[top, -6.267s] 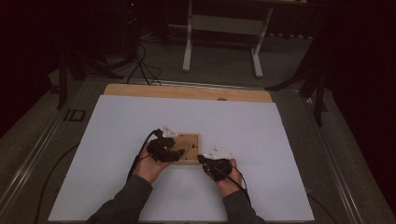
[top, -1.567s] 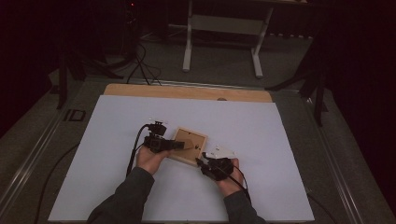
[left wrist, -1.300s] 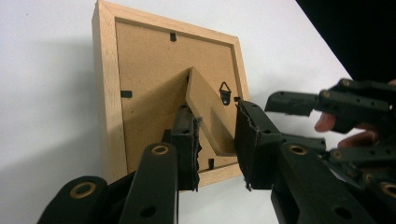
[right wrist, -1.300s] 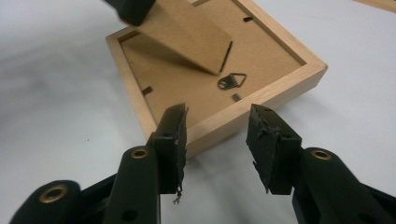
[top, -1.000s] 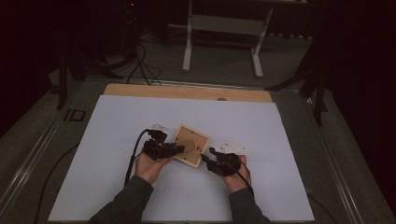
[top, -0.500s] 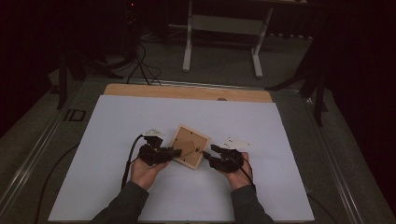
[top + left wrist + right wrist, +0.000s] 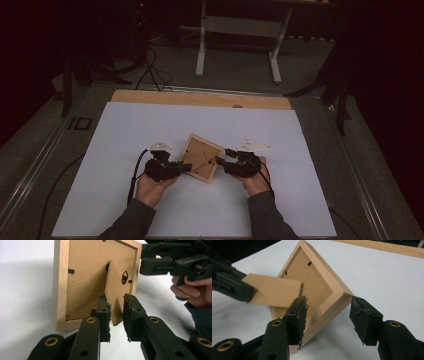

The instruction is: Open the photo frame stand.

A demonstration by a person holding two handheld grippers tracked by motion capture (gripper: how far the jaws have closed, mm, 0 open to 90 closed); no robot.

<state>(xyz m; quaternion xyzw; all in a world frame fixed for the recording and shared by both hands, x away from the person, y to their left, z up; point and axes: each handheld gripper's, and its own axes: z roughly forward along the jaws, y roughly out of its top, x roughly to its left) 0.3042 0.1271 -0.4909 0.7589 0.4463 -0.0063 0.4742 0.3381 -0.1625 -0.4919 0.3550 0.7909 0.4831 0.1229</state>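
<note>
Since the earlier frame the picture frame (image 7: 201, 157) has turned cornerwise, face down mid-table between both grippers. The left gripper (image 7: 116, 312), jaws closing, has the easel stand (image 7: 115, 290) between its pads. The right gripper (image 7: 327, 315), jaws opening, straddles the frame's near-right corner unclamped.

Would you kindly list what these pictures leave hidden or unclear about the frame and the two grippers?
- Frame front: faces the table in the high view and both gripper views, so any picture in it is unseen.
- Stand tip: in the left gripper view it sits between the left gripper jaws; contact on the far pad is unclear.
- Right gripper: its jaws straddle the frame's corner with a gap; its near jaw hides part of the backing.
</note>
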